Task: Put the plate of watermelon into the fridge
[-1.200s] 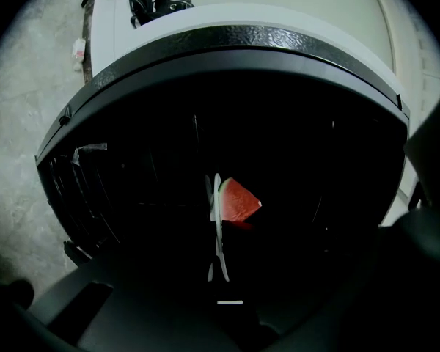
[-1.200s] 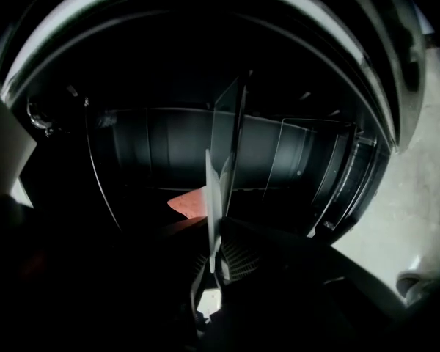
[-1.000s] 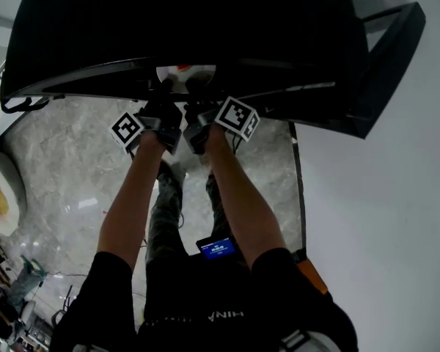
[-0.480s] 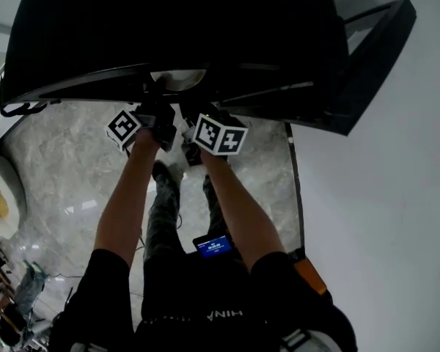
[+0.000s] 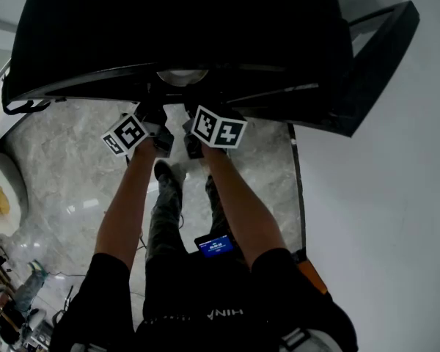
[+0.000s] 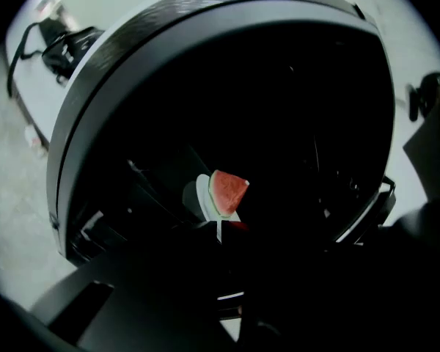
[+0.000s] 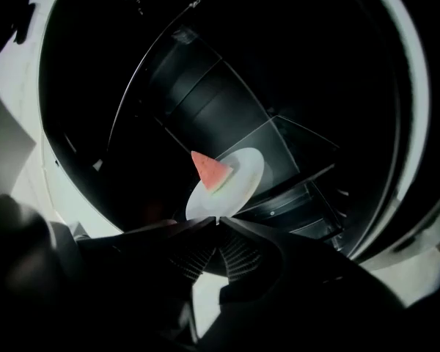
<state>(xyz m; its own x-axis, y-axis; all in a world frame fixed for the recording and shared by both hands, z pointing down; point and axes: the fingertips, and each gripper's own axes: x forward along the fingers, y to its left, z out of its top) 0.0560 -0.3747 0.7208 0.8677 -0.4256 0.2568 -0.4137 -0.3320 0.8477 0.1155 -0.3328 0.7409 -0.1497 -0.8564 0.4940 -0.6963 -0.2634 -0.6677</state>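
The black fridge (image 5: 183, 28) fills the upper half of the head view, where only its dark top and open front are seen, above a pale marbled floor (image 5: 66, 167). Its interior is shown only by the two gripper views: shelves and ribbed dark walls are made out in the right gripper view, while little beyond blackness is given in the left one.

The white plate (image 7: 238, 185) is held inside that opening. In the head view only a thin pale arc of it (image 5: 182, 75) is seen under the fridge's edge. In the left gripper view it (image 6: 204, 195) is seen nearly edge-on, and in the right gripper view its face is shown. Whether it rests on a shelf cannot be told.

One wedge of watermelon (image 7: 209, 171), red with a green rind, is carried on the plate, and is hidden from the head view.

The left tool (image 6: 218, 227) and the right tool (image 7: 216, 221) are each pinched onto the plate's near rim. Their marker cubes (image 5: 125, 135) (image 5: 218, 127) are seen only from the head.
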